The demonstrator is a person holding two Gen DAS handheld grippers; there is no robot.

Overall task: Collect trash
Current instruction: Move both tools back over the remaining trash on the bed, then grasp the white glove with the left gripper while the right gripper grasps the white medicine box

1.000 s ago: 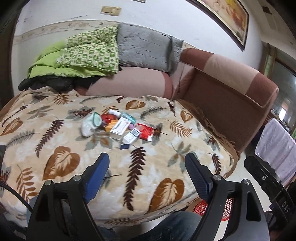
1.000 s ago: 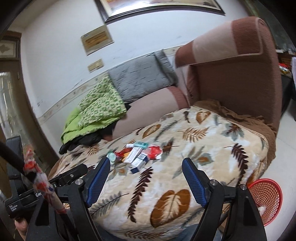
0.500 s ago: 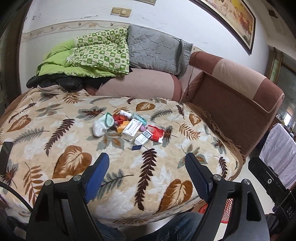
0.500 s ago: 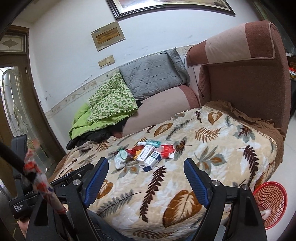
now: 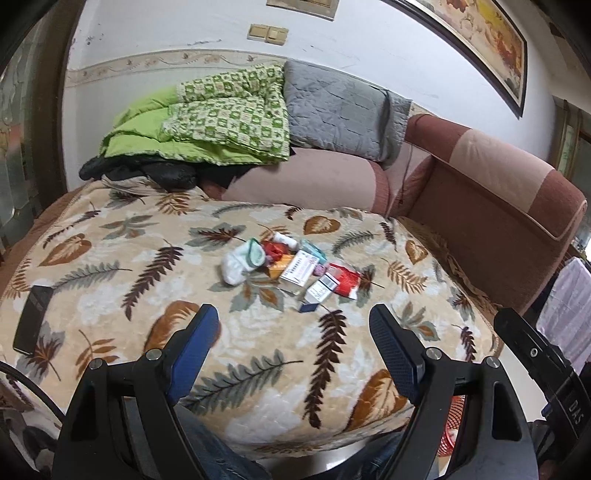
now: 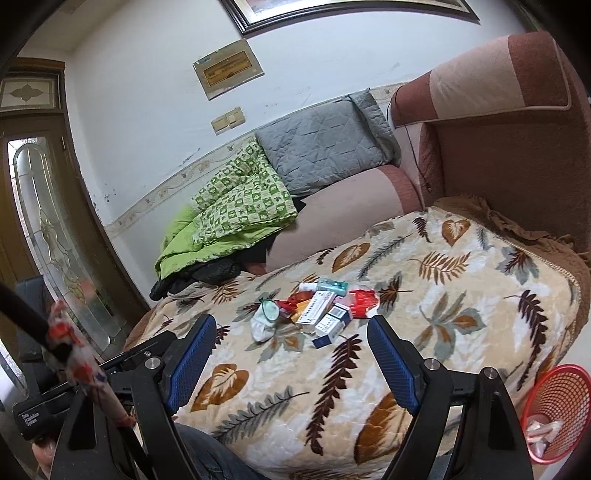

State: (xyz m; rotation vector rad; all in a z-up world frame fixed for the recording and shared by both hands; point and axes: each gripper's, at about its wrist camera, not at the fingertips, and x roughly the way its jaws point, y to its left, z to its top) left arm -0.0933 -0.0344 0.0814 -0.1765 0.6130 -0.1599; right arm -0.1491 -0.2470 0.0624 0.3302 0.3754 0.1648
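Fig.: I hold left tool [image 5: 291,339] & right tool [image 6: 290,341] spread wide, empty, short of the litter heap of small cartons & wrappers [image 5: 295,267] mid leaf-print blanket [image 5: 110,288]. Risk: soft plush snags; pinching two cartons; missing red mesh basket [image 6: 557,406].

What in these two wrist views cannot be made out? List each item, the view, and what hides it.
- Print on the boxes in the trash pile, left wrist view: too small and blurred.
- Red basket, left wrist view: mostly hidden behind the left gripper's frame and the blanket.
- Basket contents, right wrist view: pale scraps, unidentifiable; cut by the image edge.
- Framed picture, right wrist view: cut off at the top.
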